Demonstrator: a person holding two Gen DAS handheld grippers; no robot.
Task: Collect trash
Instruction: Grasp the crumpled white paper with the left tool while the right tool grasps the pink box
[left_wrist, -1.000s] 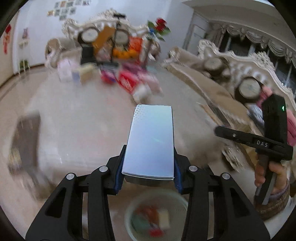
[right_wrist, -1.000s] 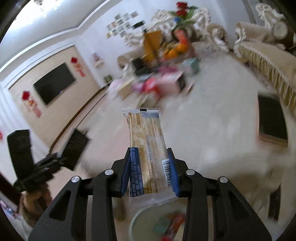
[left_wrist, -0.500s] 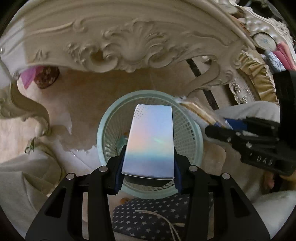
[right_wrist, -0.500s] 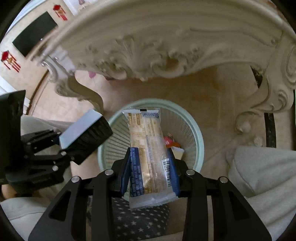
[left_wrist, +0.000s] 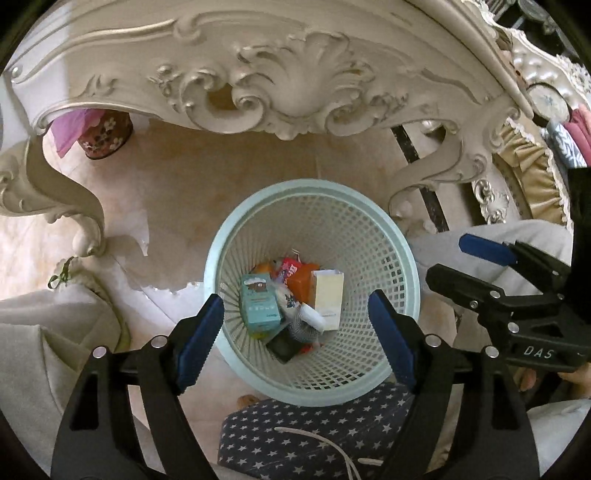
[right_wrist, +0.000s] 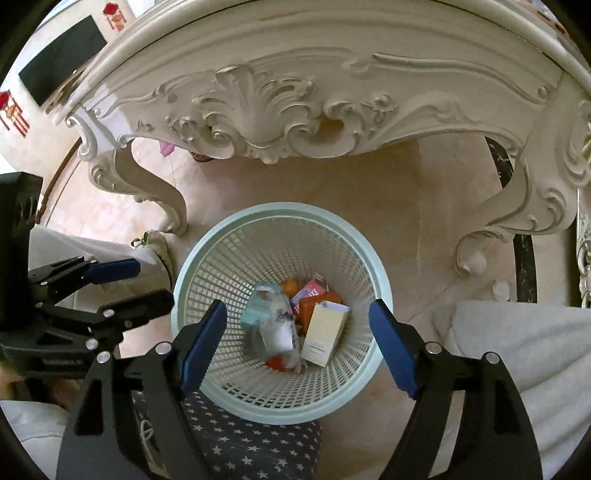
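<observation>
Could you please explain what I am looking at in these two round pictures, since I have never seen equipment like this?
There is no robot here. A person holds a two-finger clamp tool in each hand, and each tool carries a wide-angle camera that looks forward along its fingers, hence the round, bent pictures.

One picture comes from the left gripper, the other from the right gripper. Each also sees its partner at the side. Both look straight down into a pale green mesh basket that stands on the floor in front of a carved white table.

In the basket lies trash: a teal box, a cream carton and some red and orange wrappers. Both grippers are open and hold nothing.
</observation>
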